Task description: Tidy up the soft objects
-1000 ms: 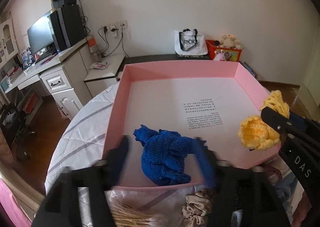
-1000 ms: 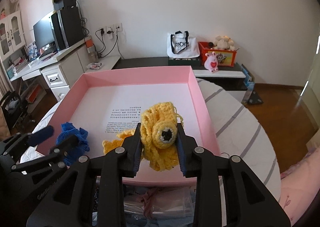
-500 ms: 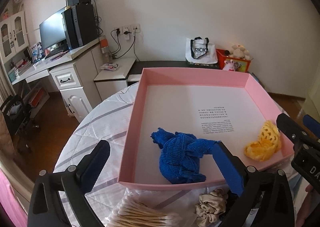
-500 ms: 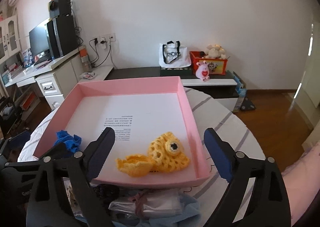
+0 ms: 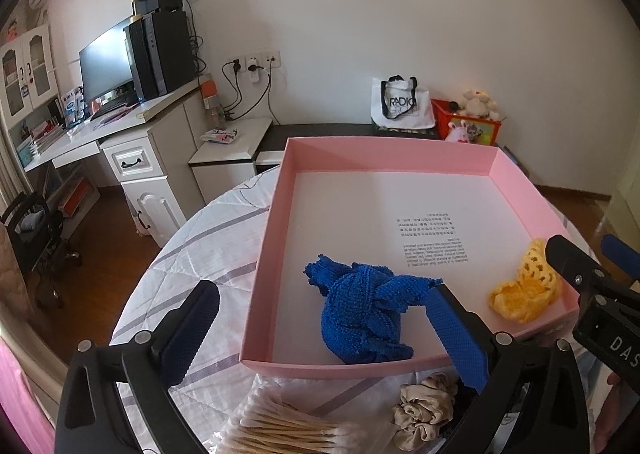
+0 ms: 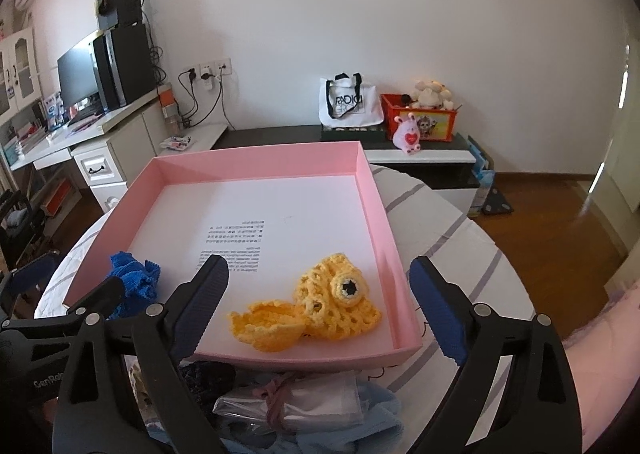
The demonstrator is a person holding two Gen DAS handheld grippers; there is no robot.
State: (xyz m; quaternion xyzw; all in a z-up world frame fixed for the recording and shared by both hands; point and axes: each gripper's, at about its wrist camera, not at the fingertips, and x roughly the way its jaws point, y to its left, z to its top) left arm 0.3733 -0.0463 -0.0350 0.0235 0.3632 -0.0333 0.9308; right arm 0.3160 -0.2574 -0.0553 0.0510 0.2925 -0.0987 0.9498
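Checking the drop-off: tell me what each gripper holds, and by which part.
Nothing is held. Both sets of jaws are open and empty; the blue knit and the yellow knit lie loose in the pink box.

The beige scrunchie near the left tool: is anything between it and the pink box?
Nothing visible. The scrunchie lies just outside the box's near wall, beside cotton swabs; only that low wall must be cleared.
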